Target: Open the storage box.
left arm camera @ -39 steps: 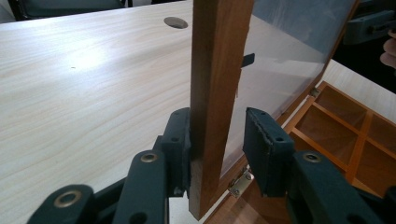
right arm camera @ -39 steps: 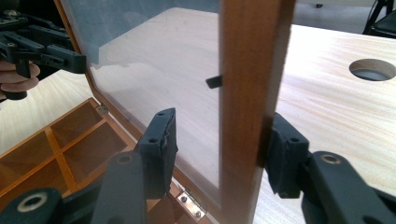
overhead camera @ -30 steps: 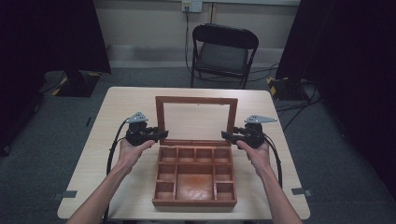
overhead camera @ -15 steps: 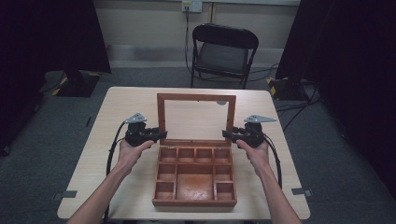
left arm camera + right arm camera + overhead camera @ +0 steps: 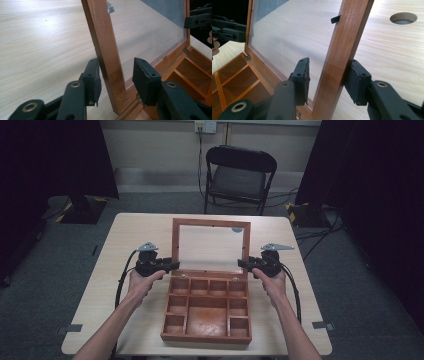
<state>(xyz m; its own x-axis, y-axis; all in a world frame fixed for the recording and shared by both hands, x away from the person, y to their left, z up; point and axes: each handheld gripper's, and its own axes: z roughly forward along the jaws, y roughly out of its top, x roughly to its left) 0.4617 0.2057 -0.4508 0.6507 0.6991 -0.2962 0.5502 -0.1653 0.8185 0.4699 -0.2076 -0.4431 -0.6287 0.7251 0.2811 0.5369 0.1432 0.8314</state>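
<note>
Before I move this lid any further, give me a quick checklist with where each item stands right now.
1. Left claw straddles the lid's side rail: ok.
2. Left claw closed on the rail: not ok, a gap shows at one jaw.
3. Right claw straddles the opposite rail: ok.
4. Right claw clamped: not ok, one jaw stands off the rail.
5. Lid standing roughly upright: ok.
6. Box compartments free of anything the lid could catch: ok.

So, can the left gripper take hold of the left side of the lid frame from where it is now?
Probably yes. The left gripper is open and its jaws already straddle the left rail of the lid, with nothing between them and the wood.
</note>
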